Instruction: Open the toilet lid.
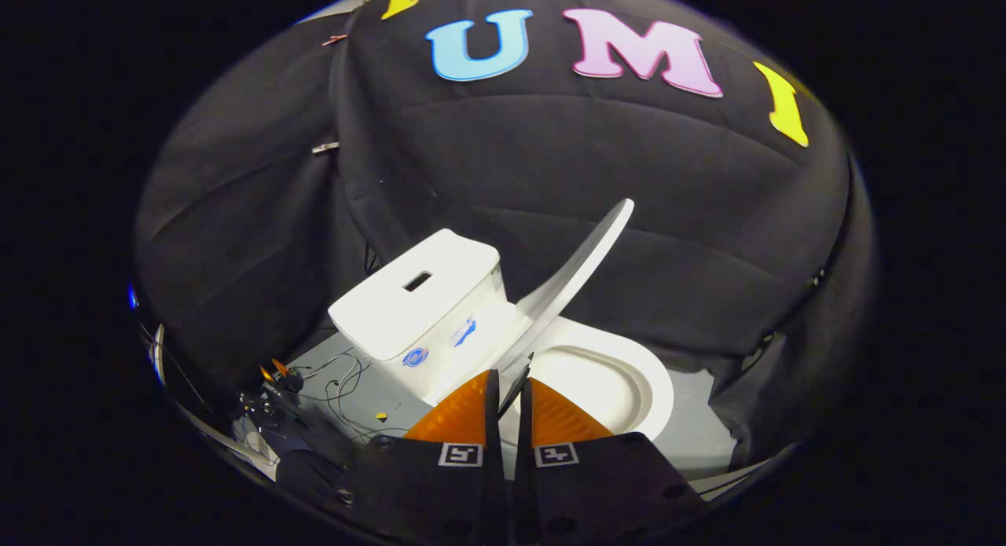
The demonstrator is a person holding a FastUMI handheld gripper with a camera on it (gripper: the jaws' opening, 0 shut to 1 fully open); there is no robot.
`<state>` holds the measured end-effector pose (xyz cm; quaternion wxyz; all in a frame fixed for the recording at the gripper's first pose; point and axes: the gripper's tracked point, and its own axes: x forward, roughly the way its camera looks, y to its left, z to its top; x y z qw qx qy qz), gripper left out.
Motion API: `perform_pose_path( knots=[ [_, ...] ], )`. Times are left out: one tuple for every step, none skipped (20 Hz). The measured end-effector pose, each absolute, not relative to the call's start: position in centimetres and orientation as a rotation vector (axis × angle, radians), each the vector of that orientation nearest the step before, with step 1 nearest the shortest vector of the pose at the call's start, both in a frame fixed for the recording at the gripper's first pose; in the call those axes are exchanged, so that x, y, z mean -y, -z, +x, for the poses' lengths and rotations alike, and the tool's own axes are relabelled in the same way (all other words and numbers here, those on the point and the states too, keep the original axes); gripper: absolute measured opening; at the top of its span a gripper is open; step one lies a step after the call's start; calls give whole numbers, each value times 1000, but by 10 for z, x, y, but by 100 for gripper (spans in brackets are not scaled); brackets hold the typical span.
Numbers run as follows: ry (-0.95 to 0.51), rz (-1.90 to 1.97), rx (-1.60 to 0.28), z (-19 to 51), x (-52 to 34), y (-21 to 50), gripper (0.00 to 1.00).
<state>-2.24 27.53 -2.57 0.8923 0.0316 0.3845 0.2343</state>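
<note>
A white toilet stands just ahead of me on a grey floor, with its tank (424, 294) to the left of the bowl. The toilet lid (578, 267) is lifted off the seat (640, 377) and stands steeply raised between tank and bowl, seen nearly edge-on. Its lower edge runs down between my fingers. My gripper (509, 382) is shut on that edge, with both fingertips (489, 389) pressed close together around it. The oval seat ring and the bowl opening lie uncovered to the right of the fingers.
Loose cables (342, 381) and small orange parts (277, 369) lie on the grey floor (695, 420) left of the tank. Black cloth walls close in behind and on both sides of the toilet.
</note>
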Motion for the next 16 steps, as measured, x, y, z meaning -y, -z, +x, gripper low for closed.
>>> perform_pose_path(
  knots=[
    [-498, 67, -788, -20, -285, 20, 9],
    [-510, 72, -780, -19, -294, 15, 9],
    [-523, 84, -776, -17, -304, 10, 9],
    [-537, 97, -772, -15, -314, 7, 9],
    [-551, 110, -766, -14, -322, 4, 9],
    [-564, 121, -759, -13, -332, 0, 9],
    [-577, 129, -749, -12, -342, -4, 9],
    [-589, 132, -740, -10, -352, -7, 9],
    [-601, 128, -730, -8, -362, -10, 9],
    [-616, 124, -714, -8, -372, -12, 10],
    [-634, 128, -693, -5, -382, -15, 10],
    [-652, 137, -675, -4, -394, -18, 10],
    [-664, 144, -662, -3, -404, -21, 9],
    [-672, 152, -655, -4, -414, -21, 10],
    [-686, 165, -649, -3, -424, -20, 10],
    [-710, 172, -648, -5, -436, -21, 10]
  ],
)
